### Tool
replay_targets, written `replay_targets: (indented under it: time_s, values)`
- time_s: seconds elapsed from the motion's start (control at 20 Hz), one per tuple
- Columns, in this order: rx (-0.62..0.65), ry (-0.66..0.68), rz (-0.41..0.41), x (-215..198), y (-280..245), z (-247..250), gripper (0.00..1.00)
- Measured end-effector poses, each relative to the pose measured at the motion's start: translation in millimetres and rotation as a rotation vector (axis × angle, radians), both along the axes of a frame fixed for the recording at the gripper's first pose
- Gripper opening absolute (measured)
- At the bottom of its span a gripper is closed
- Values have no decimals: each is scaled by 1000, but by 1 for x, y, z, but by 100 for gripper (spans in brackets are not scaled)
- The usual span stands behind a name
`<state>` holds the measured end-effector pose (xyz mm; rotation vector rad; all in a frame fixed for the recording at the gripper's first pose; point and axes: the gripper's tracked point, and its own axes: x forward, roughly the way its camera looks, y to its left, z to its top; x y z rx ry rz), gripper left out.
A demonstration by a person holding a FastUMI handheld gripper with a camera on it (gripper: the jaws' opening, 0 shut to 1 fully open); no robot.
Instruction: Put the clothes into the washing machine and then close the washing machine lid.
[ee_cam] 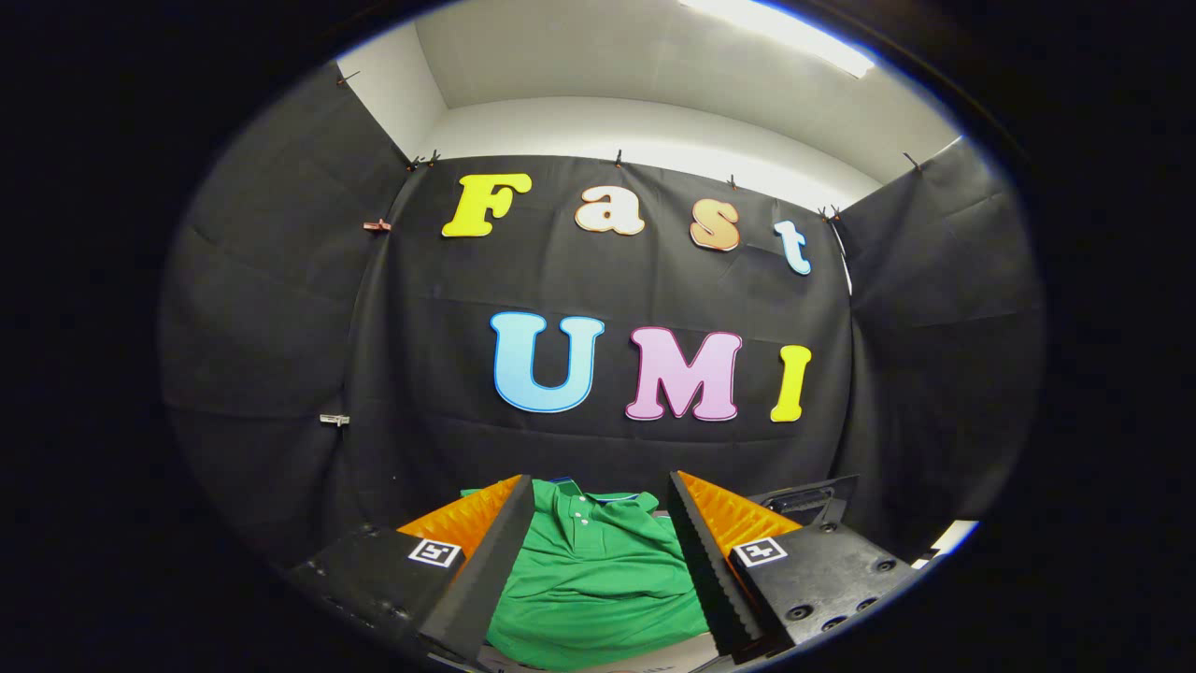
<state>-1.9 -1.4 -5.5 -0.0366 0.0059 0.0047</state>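
A green polo shirt (598, 570) with a buttoned collar lies crumpled just ahead of and below my gripper (600, 494). It fills the gap seen between the two fingers (495, 551). The fingers stand wide apart and open, and neither one touches the cloth. A dark edge (808, 495) of some object pokes out behind the right finger; I cannot tell what it is.
The black cloth wall (598, 280) of the booth rises close behind the shirt and wraps round both sides. A pale surface (948, 537) shows low at the right beyond the finger.
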Motion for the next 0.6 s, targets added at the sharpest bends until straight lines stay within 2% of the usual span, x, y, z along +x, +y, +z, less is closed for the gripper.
replay_targets:
  time_s: [0.35,0.6]
  values:
    - [-16,15,-9,0,-3,2,90]
    - [-1,91,-5,10,-6,-8,90]
